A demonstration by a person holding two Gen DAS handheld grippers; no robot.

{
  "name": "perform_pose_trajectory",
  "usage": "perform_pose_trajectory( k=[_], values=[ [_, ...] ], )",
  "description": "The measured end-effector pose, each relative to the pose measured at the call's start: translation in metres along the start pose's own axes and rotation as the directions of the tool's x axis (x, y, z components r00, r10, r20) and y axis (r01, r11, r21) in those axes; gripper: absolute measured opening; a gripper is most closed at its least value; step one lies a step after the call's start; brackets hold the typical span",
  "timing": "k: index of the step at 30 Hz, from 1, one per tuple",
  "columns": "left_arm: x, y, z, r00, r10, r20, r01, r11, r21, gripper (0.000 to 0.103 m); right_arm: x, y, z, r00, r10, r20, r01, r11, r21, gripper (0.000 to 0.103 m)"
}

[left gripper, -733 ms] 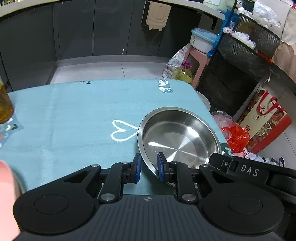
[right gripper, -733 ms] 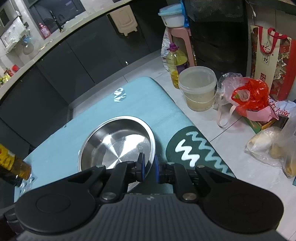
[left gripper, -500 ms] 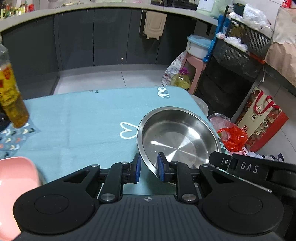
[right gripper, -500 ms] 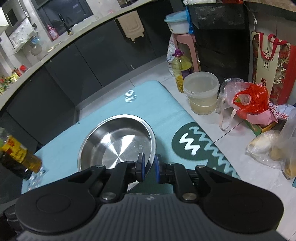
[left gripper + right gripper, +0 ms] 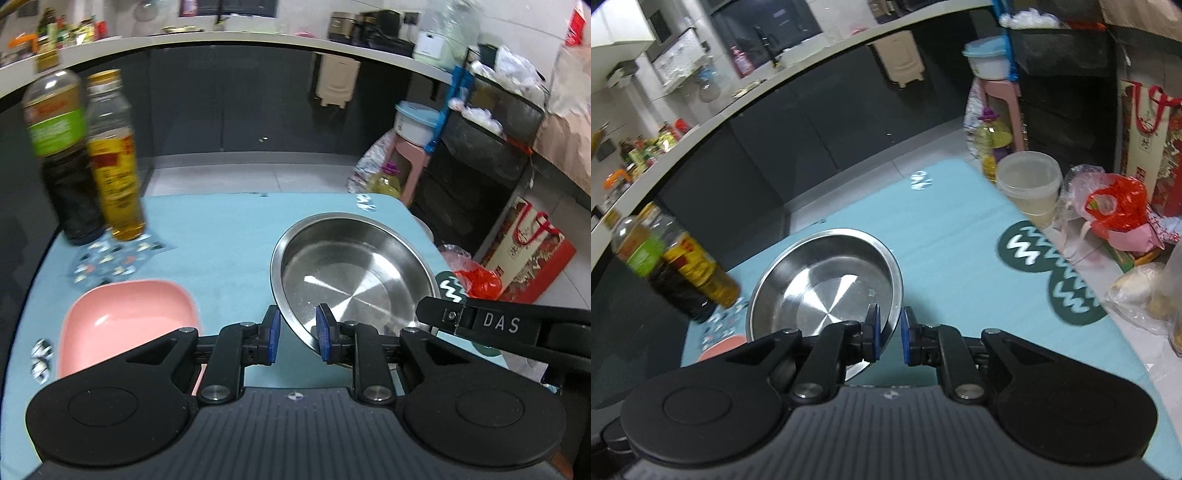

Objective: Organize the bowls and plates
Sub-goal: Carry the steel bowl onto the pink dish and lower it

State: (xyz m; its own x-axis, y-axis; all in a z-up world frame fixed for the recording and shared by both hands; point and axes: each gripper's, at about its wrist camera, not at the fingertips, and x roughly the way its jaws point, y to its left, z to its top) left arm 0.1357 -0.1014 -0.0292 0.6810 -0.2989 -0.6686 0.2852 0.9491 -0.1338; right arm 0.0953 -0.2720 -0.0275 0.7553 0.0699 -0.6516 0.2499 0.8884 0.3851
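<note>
Both the left gripper [image 5: 295, 334] and right gripper [image 5: 888, 338] pinch the round stainless-steel bowl [image 5: 354, 277] by its thin rim (light and stiff, probably slippery).

You had a polished steel pan [image 5: 354, 266], mirror-bright, over a matt, soft teal cloth [image 5: 221, 236]. The pink dish [image 5: 125, 314] at lower left looked smooth, glossy plastic. Each gripper's [image 5: 295, 334] housing was matt black, ribbed plastic.
</note>
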Motion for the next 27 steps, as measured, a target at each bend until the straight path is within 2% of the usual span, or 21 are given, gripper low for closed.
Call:
perform_pose_trajectory(
  k=[6,14,19,27],
  values=[
    [-0.022,0.038,-0.010,1.000,0.018,-0.008,-0.019,0.996,-0.084,0.020,-0.005,0.028,-0.015,0.999,0.037,-0.020,-0.038,0.998,-0.051,0.012],
    [-0.042,0.078,-0.025,0.994,0.105,0.007,-0.103,0.986,-0.130,0.020,0.001,0.068,-0.031,0.995,0.079,-0.055,-0.085,0.990,-0.115,0.013],
    [-0.048,0.107,-0.030,0.995,0.104,-0.001,-0.102,0.976,-0.190,0.020,0.006,0.092,-0.044,0.993,0.091,-0.079,-0.102,0.984,-0.144,0.013],
    [-0.044,0.134,-0.035,0.993,0.120,-0.018,-0.121,0.966,-0.227,0.020,0.016,0.118,-0.055,0.990,0.094,-0.107,-0.113,0.976,-0.185,0.013]
  ],
)
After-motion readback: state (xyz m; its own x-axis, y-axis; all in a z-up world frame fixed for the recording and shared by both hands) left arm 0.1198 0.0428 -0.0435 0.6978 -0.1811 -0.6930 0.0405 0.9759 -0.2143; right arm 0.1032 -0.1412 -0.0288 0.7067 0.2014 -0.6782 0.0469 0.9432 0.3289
